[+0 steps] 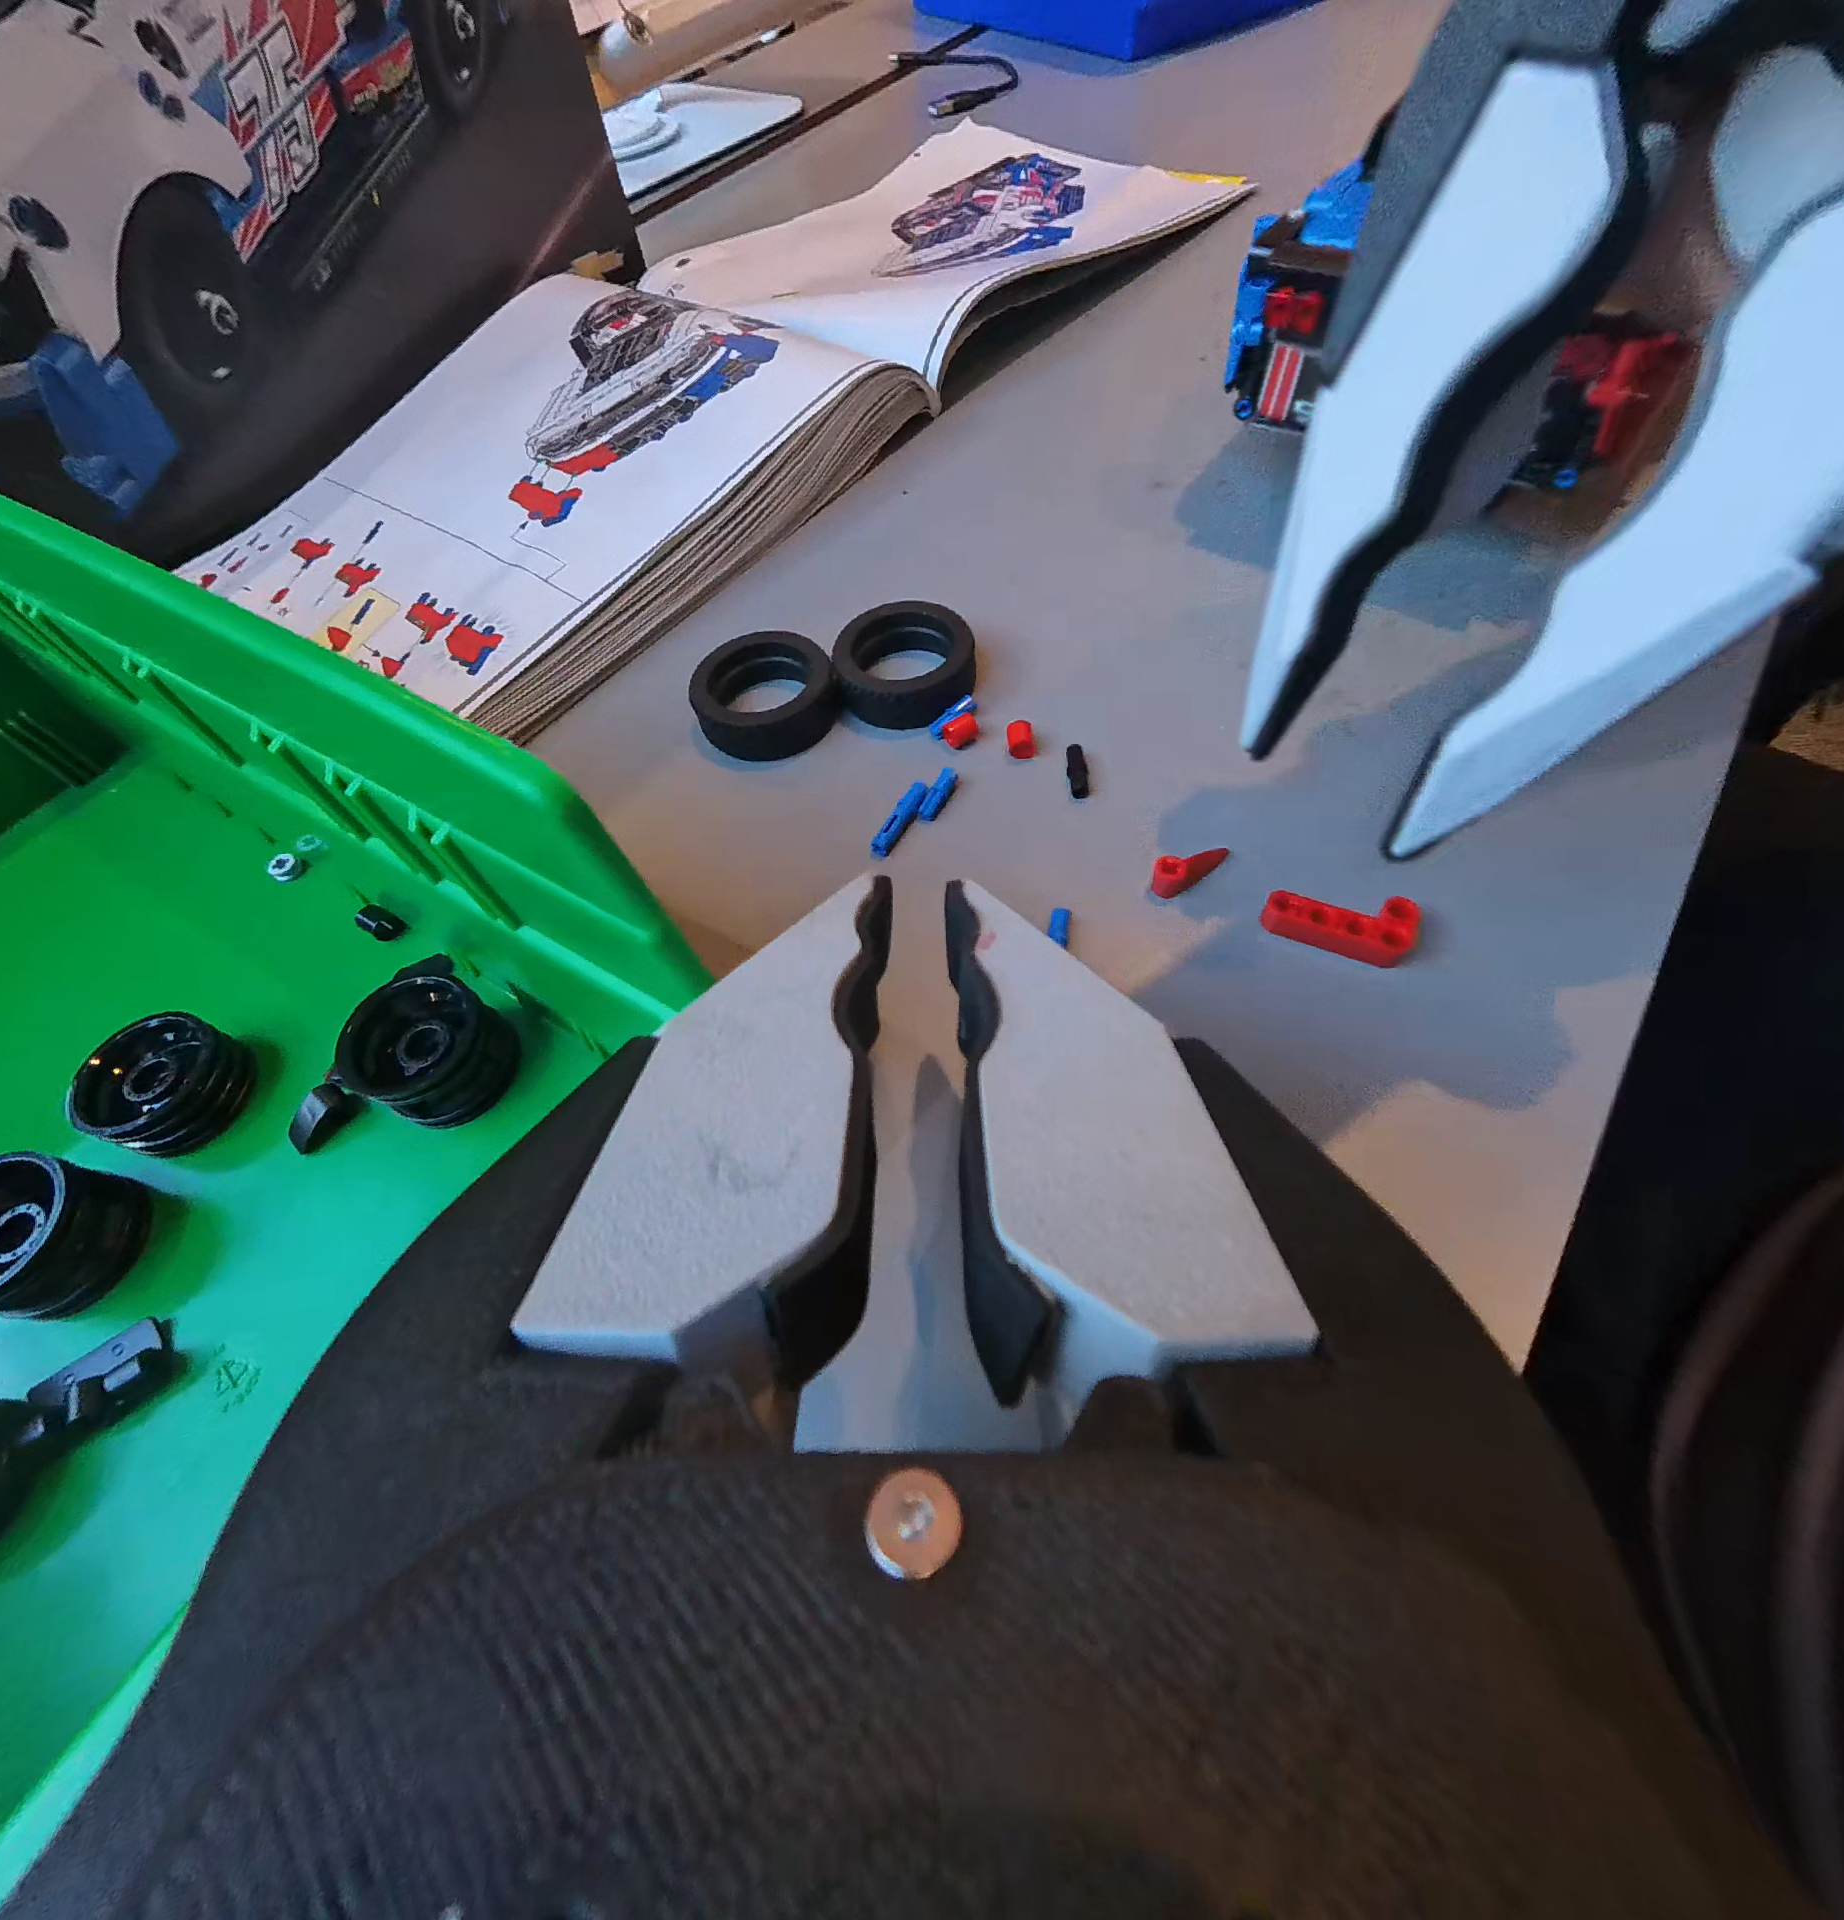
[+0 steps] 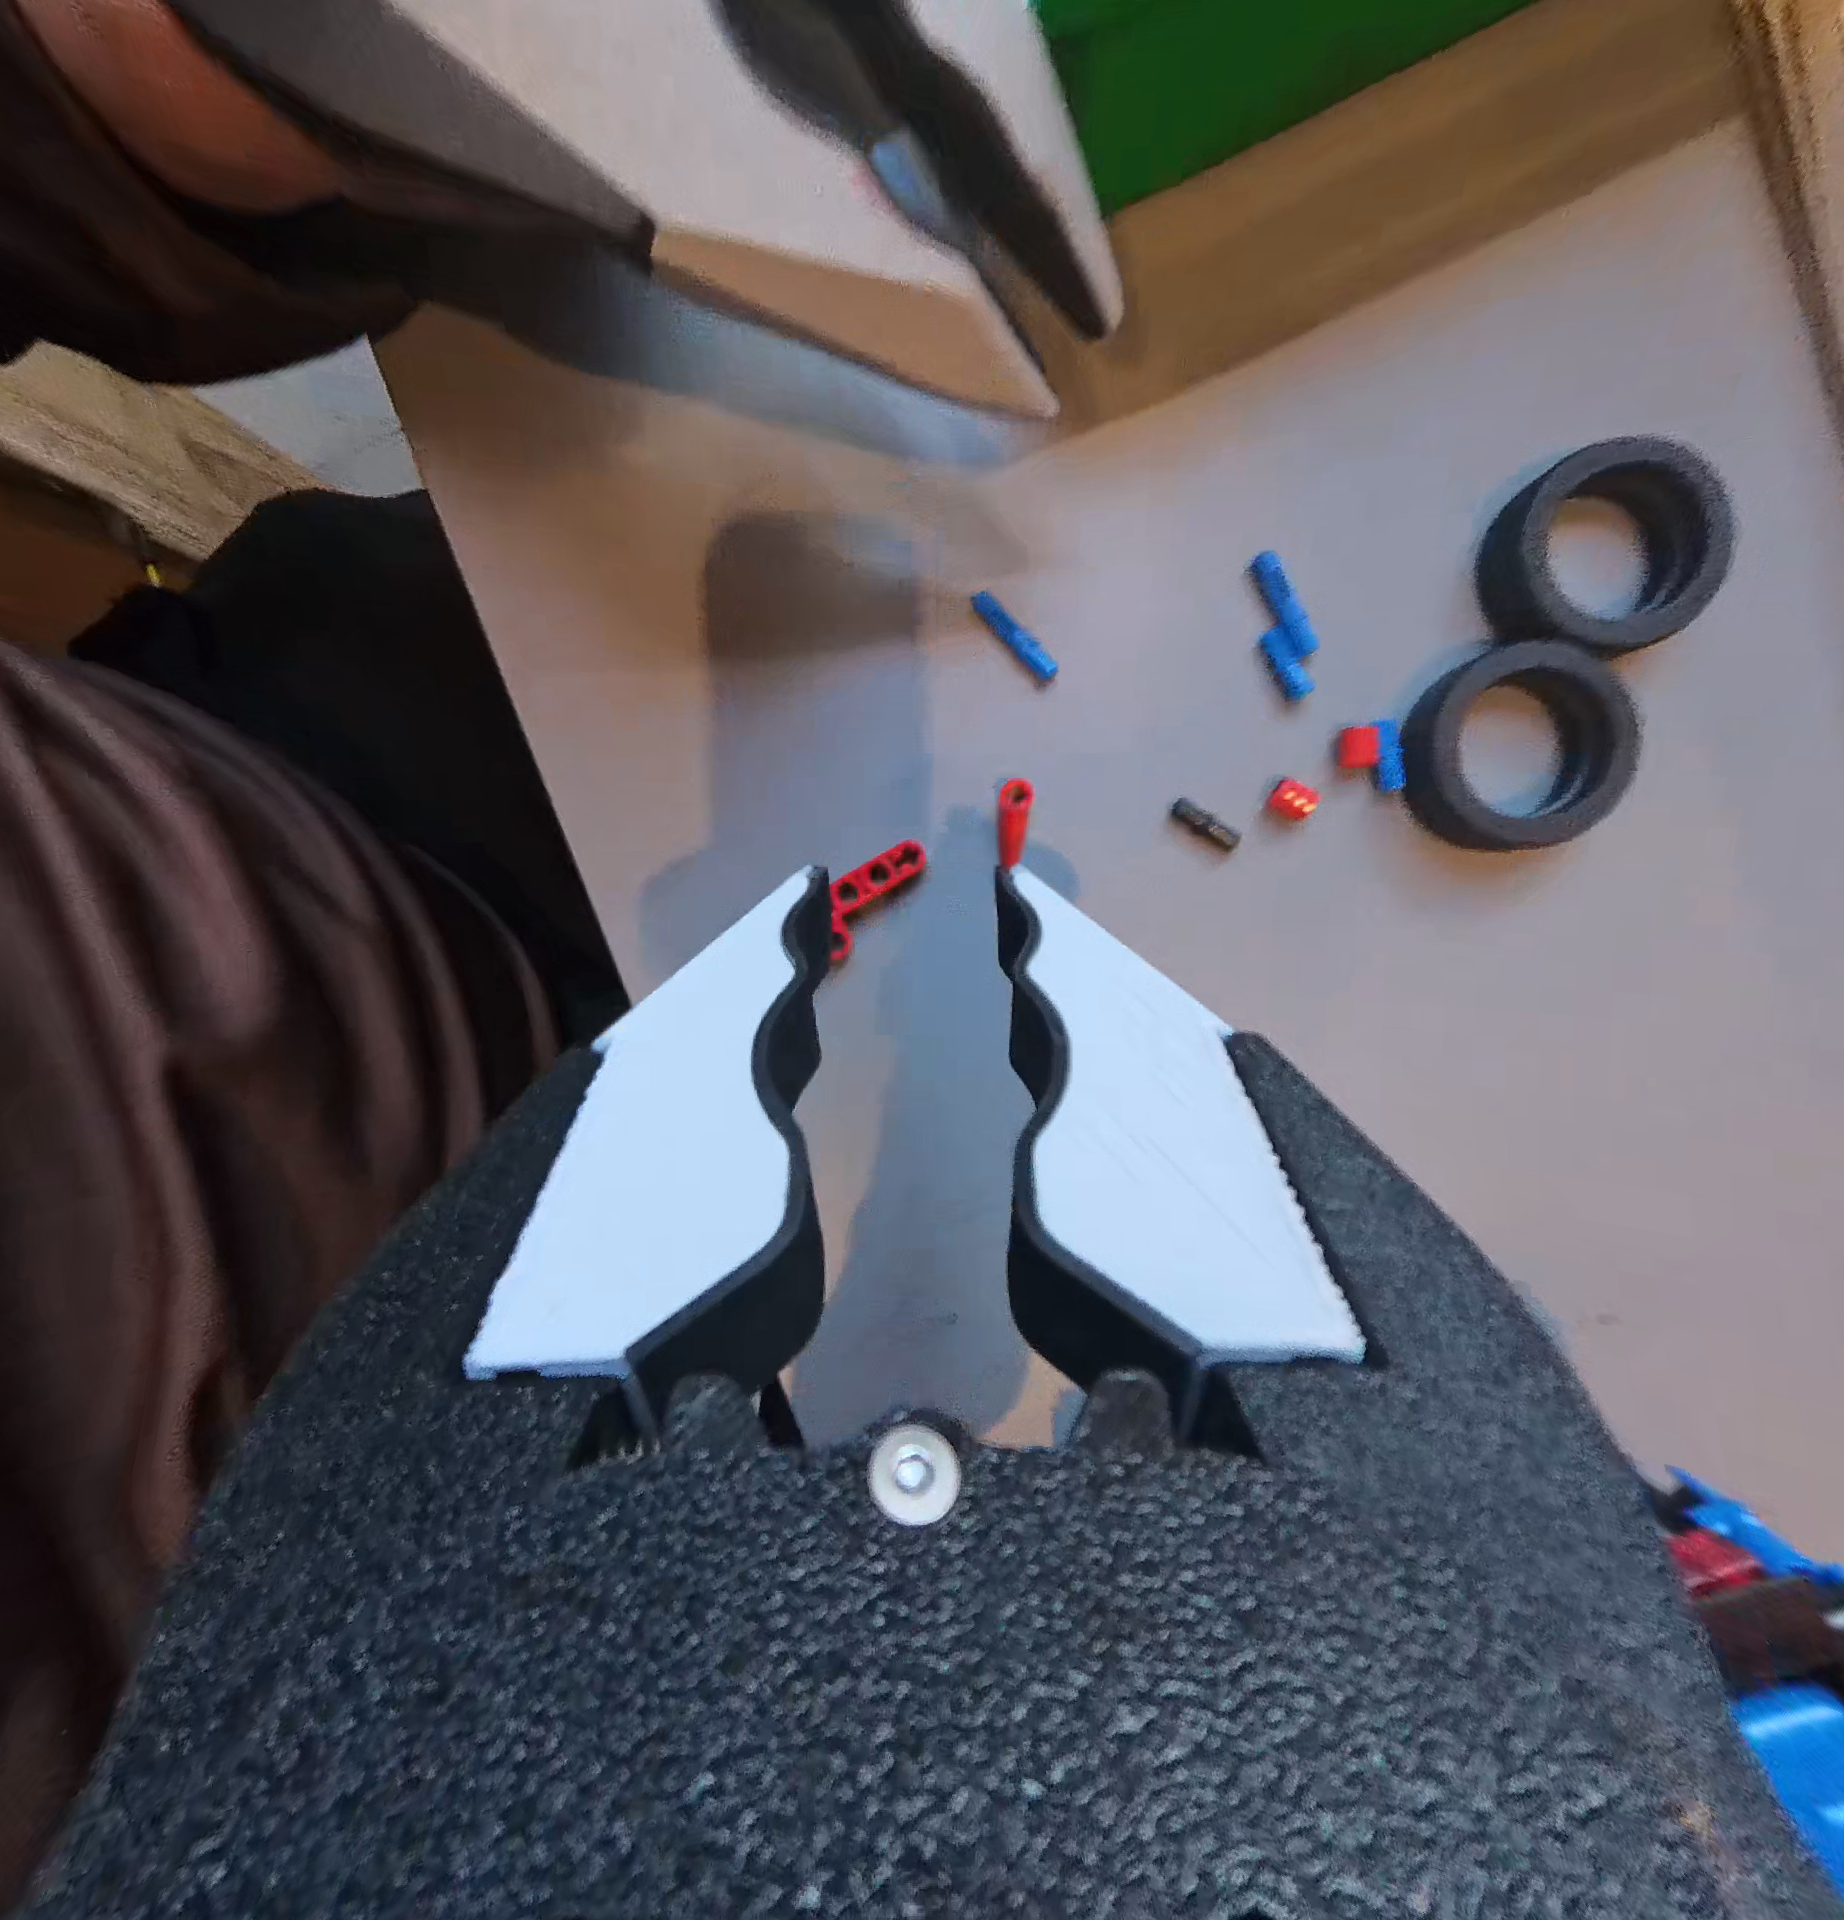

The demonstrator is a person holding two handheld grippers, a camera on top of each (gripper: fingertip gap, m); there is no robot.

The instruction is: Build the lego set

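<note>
Loose Lego parts lie on the grey table (image 1: 1313, 1143): two black tyres (image 1: 762, 696), a red L-shaped beam (image 1: 1339, 925), a red pointed piece (image 1: 1188, 871), blue pins (image 1: 913, 810) and a black pin (image 1: 1077, 771). My left gripper (image 1: 918, 888) is narrowly open and empty, low beside the green crate. My right gripper (image 2: 907, 883) is open and empty above the table. The red beam (image 2: 871, 888) shows at its left fingertip and the red pointed piece (image 2: 1013, 821) just ahead of its right one. The right gripper also shows in the left wrist view (image 1: 1331, 798).
A green crate (image 1: 274, 935) at the left holds several black wheel rims (image 1: 430, 1049). An open instruction booklet (image 1: 689, 416) and the set's box (image 1: 222, 208) lie behind. A partly built blue and red car (image 1: 1282, 312) stands at the right. The table's near edge (image 1: 1624, 1039) is close. A sleeve (image 2: 170, 1039) is at the left. My right gripper's tips are some 5 cm from the black pin (image 1: 1077, 771). It is also in sight in the right wrist view (image 2: 1208, 828).
</note>
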